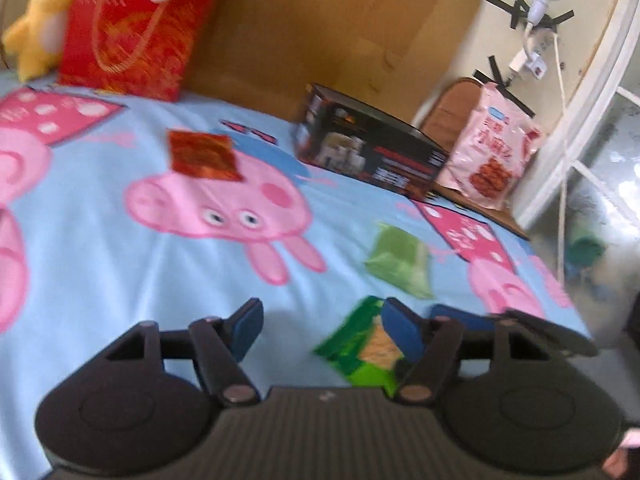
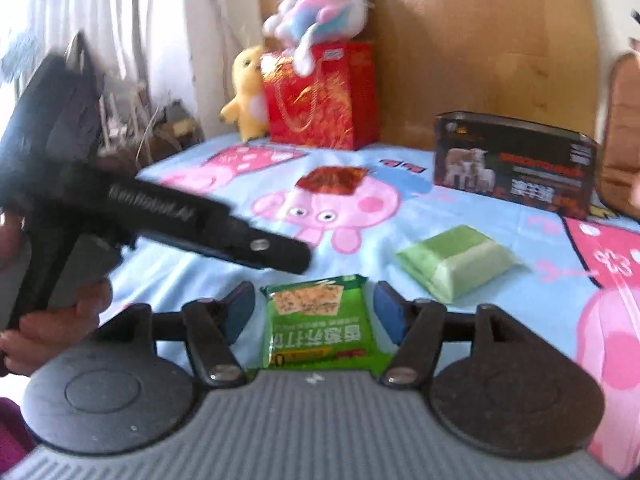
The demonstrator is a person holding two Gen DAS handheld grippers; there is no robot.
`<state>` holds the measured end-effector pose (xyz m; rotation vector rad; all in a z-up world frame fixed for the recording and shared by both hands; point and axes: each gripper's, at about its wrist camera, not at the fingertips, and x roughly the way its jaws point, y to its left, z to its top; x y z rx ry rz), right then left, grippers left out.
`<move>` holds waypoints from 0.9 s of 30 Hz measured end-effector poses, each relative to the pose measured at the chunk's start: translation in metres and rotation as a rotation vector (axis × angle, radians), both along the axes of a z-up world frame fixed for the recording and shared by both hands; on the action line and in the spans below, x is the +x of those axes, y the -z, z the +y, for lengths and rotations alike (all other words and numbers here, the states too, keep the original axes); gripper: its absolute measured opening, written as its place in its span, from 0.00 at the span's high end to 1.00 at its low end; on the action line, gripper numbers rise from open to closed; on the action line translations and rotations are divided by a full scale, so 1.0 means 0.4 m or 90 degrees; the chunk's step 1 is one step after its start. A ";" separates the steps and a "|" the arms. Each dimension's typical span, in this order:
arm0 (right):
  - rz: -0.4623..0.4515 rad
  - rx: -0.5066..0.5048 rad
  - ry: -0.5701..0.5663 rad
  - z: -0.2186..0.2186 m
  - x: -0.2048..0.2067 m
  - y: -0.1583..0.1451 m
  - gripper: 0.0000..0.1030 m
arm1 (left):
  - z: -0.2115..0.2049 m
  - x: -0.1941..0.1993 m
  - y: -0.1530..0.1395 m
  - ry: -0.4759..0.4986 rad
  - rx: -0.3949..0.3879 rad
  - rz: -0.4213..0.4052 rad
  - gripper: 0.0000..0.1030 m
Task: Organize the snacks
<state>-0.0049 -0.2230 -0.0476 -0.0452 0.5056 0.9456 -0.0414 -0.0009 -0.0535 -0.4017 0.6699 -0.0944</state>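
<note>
A dark green cracker packet (image 2: 318,324) lies on the blue cartoon bedsheet (image 2: 208,280), between the open fingers of my right gripper (image 2: 316,314), which is not closed on it. In the left wrist view the packet (image 1: 360,350) lies just right of my open, empty left gripper (image 1: 322,330), partly behind its right finger. A pale green packet (image 2: 456,262) lies further right; it also shows in the left wrist view (image 1: 400,262). A red snack packet (image 2: 332,180) lies on the pig print, also in the left wrist view (image 1: 204,156).
A black carton (image 2: 516,164) stands at the back right, a red gift bag (image 2: 324,96) with plush toys (image 2: 320,16) at the back. A pink snack bag (image 1: 490,148) leans by the wall. The left gripper's body (image 2: 120,216) crosses the right view.
</note>
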 end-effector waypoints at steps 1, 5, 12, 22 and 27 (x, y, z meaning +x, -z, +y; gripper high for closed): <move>0.007 0.010 0.014 -0.012 0.002 0.001 0.33 | 0.000 -0.005 0.000 -0.007 0.015 -0.002 0.34; 0.052 0.036 0.080 -0.067 0.005 0.013 0.33 | -0.006 -0.014 0.002 -0.013 0.050 -0.001 0.34; 0.068 0.050 0.099 -0.099 -0.039 0.008 0.34 | -0.021 -0.014 0.001 -0.013 0.108 0.002 0.34; 0.142 0.070 0.069 -0.009 0.100 -0.046 0.61 | 0.091 -0.024 0.030 -0.134 0.117 -0.026 0.34; 0.222 0.065 0.051 0.145 0.268 -0.060 0.68 | 0.106 -0.060 0.032 -0.140 0.090 -0.074 0.33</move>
